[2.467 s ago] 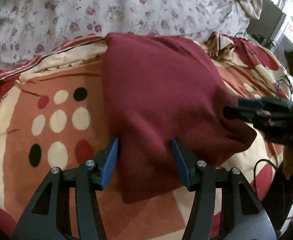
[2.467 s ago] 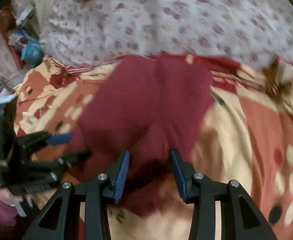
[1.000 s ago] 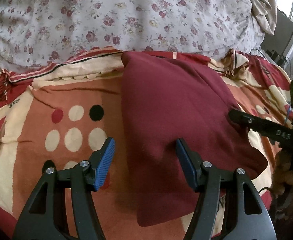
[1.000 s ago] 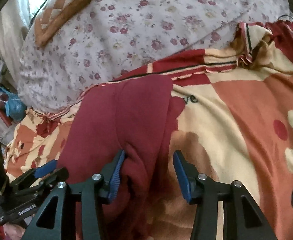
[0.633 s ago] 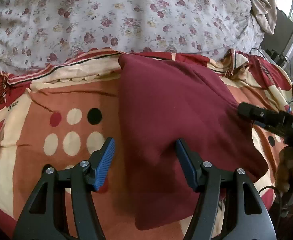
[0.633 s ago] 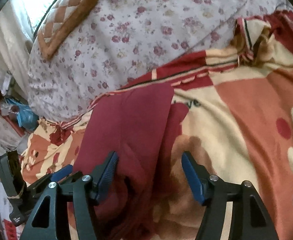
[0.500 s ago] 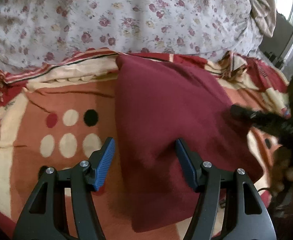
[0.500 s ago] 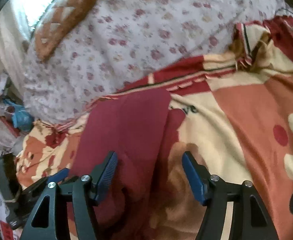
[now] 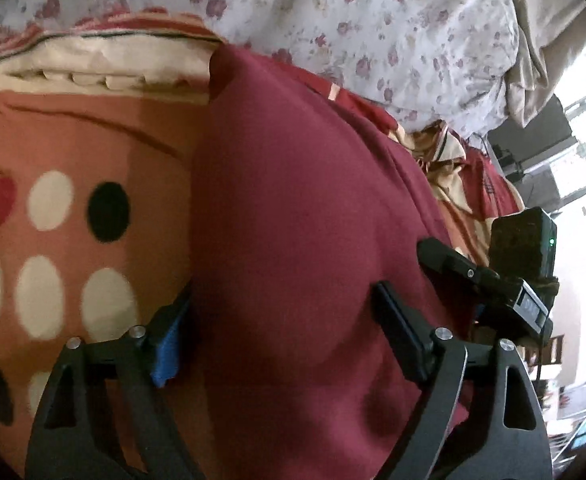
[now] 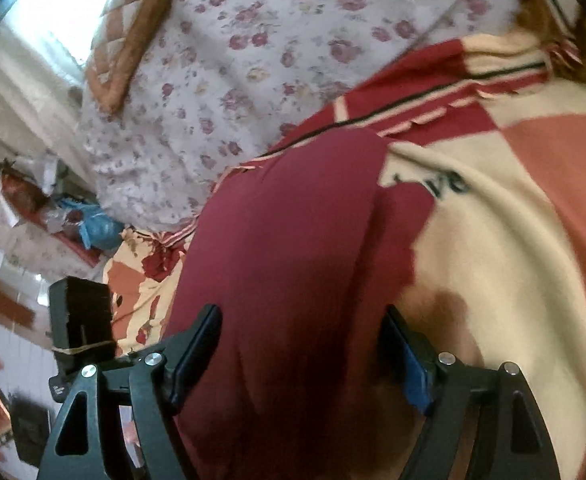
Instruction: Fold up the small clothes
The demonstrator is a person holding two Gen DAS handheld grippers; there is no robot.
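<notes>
A maroon garment [image 9: 293,208] lies folded lengthwise on the patterned blanket [image 9: 53,128]. My left gripper [image 9: 285,324] hangs low over its near end. Its jaws are opening: the blue left pad [image 9: 169,344] stands at the cloth's left edge and the right finger [image 9: 401,328] rests over the cloth. In the right wrist view the garment [image 10: 293,240] runs away from me, with a lower layer showing along its right side. My right gripper [image 10: 301,348] straddles its near end, jaws opening with cloth between them but not pinched. Each gripper shows in the other's view: the right gripper [image 9: 489,280] and the left gripper [image 10: 81,320].
A floral quilt [image 9: 373,20] is bunched behind the garment. A brown diamond-patterned cushion [image 10: 133,32] lies at the back left. Clutter with a blue bag [image 10: 97,228] sits beyond the bed's left edge. A bright window [image 9: 585,152] and dark equipment are on the right.
Both grippers have sunk and tipped down toward the garment's near end, and both pairs of jaws have spread wider. The garment fills more of each view and lies as before.
</notes>
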